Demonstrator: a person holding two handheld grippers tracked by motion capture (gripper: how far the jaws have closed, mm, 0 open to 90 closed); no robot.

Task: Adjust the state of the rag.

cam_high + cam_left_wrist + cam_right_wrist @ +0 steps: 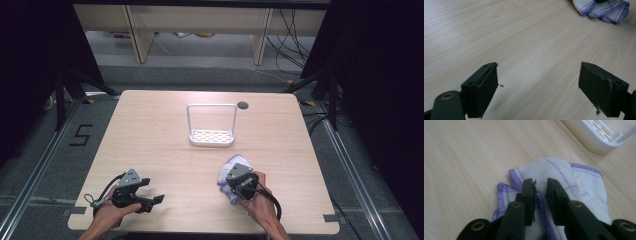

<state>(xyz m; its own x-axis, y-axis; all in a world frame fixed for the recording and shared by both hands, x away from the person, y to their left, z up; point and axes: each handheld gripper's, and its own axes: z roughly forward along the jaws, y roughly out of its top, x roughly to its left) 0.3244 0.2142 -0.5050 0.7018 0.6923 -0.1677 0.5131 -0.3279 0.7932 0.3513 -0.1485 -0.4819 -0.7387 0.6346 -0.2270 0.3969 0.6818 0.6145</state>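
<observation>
Pinching the cloth (564, 180) is the job in hand, and my right gripper (541, 192) is on it at the near edge of the table (165, 150), jaws drawn almost together with a purple-stitched hem running up between them. No earlier look is needed to judge this: the pads sit close on either side of a raised fold, so I read it as a grip on the cloth (a thin one, just the hem). To do it well I would keep the squeeze firm and lift straight up, so the fold does not slide out sideways, and check that more than the stitched edge is caught.

Left of the cloth, well apart from it, my left gripper (142, 192) rests by the near edge with its jaws spread wide and nothing between them but bare wood; its own view catches the cloth at the far corner.

Beyond the cloth, toward the middle of the table, stands the white rack (211, 136) with its slotted base and tall wire loop, near the cloth but not touching it.

How much fabric lies under my right hand (257, 192) I cannot tell, since the gripper covers part of the bundle, and the pad faces are hidden by the fold.
</observation>
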